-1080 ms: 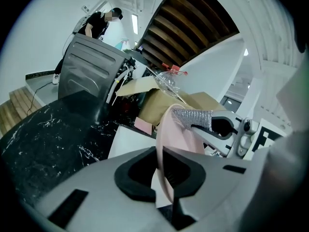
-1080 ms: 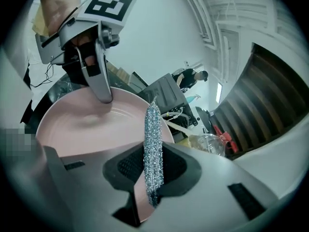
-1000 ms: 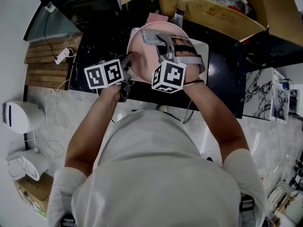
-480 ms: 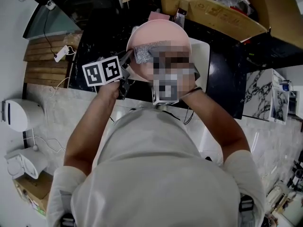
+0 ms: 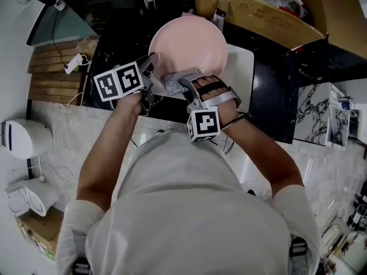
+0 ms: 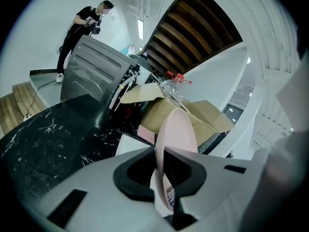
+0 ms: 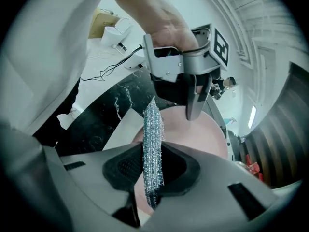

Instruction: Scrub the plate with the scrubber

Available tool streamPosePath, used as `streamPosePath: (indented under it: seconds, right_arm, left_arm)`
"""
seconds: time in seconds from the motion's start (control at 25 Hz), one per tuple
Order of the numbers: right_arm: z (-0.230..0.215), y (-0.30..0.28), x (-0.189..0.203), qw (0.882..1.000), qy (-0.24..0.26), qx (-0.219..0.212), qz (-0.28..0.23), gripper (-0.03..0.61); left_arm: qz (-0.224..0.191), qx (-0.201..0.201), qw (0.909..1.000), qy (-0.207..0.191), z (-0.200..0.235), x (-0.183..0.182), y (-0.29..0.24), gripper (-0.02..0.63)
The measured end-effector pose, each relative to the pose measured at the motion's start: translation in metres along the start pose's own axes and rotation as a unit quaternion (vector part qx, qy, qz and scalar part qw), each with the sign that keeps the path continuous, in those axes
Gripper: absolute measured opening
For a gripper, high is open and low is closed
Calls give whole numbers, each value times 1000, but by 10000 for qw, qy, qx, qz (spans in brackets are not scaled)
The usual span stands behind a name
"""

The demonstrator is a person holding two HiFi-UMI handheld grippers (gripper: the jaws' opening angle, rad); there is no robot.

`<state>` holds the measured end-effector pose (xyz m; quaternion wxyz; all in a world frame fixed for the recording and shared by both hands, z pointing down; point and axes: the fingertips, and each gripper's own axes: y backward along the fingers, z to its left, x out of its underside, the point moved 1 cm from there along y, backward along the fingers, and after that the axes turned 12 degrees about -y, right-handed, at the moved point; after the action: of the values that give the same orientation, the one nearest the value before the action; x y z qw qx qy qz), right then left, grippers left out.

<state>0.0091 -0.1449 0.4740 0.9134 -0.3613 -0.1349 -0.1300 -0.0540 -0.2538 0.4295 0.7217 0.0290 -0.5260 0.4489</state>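
Plate (image 5: 189, 42), pink, is tilted up over the black marbled counter (image 5: 112, 53), above a white board (image 5: 242, 62), w/ its far edge toward a cardboard box (image 5: 258, 13). L hand-held gripper (image 5: 151, 72) has the plate's left rim btw its jaws. In the left gripper view the rim stands edge-on in the gap and both pads look to touch it; jaws are opening. R hand-held gripper (image 5: 184, 85) is clamped tight on the scrubber (image 5: 180, 79), a silver mesh pad that hangs edge-on btw the jaws in the right gripper view. Scrubber lies against the near part of the plate's face, just right of the L jaws. Can't tell if the plate's near edge rests on the board. Person (image 6: 82, 30) stands far off behind a grey machine (image 6: 96, 71).
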Motion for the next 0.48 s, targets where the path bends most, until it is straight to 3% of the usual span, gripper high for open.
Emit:
streamPosePath:
  seconds: [0.28, 0.48]
  right_arm:
    - [14, 12, 12, 9967, -245, -749, -173, 77]
    - [-30, 31, 11, 9971, -547, -389, -350, 77]
  left_arm:
    - [10, -125, 9999, -108, 8, 0, 2, 32]
    - [27, -160, 9998, -72, 14, 4, 4, 18]
